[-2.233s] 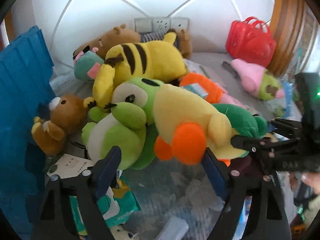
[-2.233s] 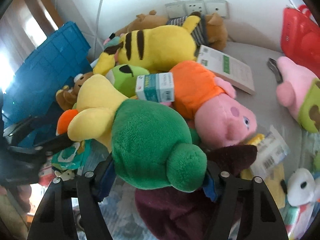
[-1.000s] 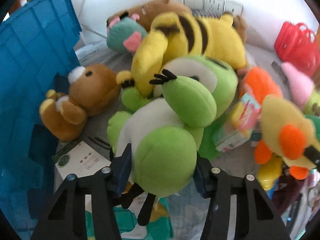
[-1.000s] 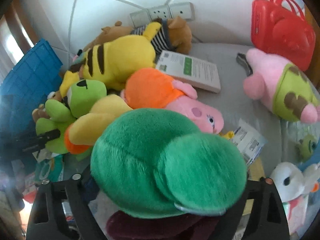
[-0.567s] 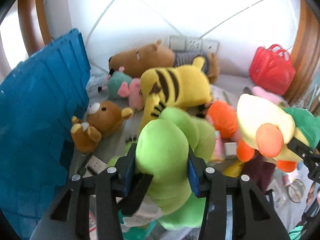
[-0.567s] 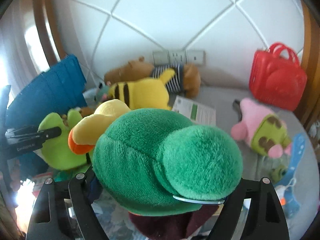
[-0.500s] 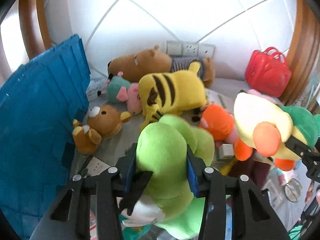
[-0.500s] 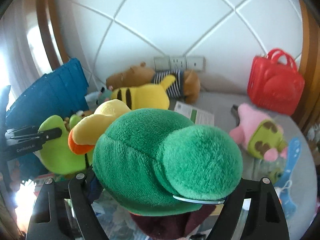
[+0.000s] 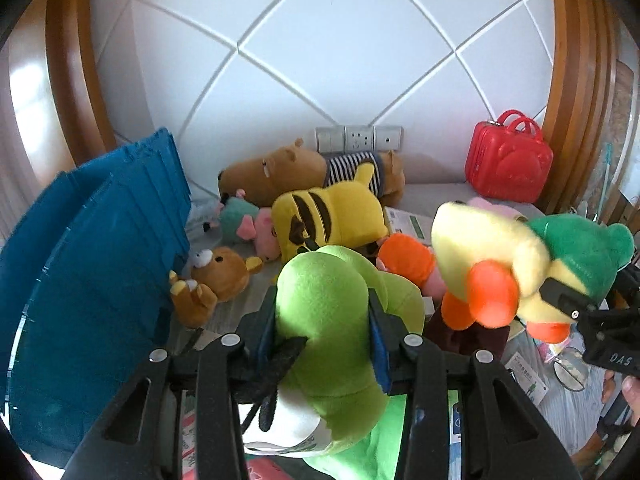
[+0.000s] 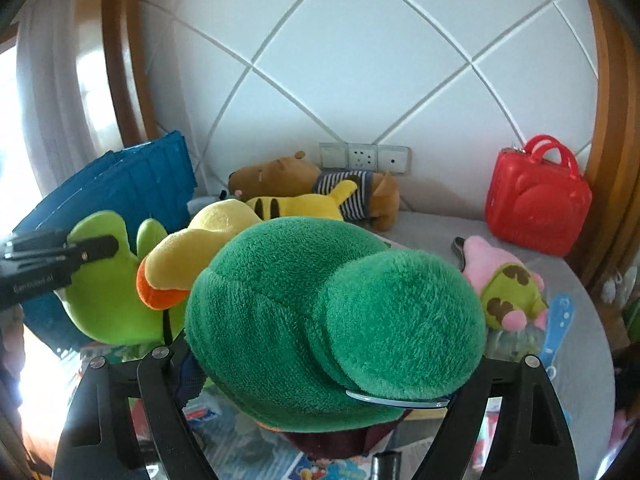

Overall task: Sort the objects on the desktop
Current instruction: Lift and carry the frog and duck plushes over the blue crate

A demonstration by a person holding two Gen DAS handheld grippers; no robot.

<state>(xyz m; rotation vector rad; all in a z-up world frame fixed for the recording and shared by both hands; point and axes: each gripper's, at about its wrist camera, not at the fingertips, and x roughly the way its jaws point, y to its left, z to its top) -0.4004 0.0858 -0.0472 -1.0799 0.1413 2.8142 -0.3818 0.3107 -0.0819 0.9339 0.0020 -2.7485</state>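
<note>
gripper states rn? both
Left gripper: shut on the light green frog plush.
Right gripper: shut on the yellow duck plush with the green hat.

I counted eight plush toys in all. Two were brown bears: one large bear in a striped shirt (image 9: 280, 176) and one small bear (image 9: 220, 276). There was one each of the rest: a lime-green frog plush (image 9: 328, 304), a yellow duck plush (image 9: 480, 248) in a green hat, a yellow plush with dark stripes (image 9: 332, 216), a teal-and-pink plush (image 9: 240, 220), an orange-and-pink plush (image 9: 404, 260) and a pink star plush (image 10: 500, 280). Beyond the toys I saw one red toy suitcase (image 9: 508, 168), one blue plastic crate (image 9: 100, 240), one printed booklet (image 9: 408, 222) and three wall plates (image 9: 358, 139) in a row.
</note>
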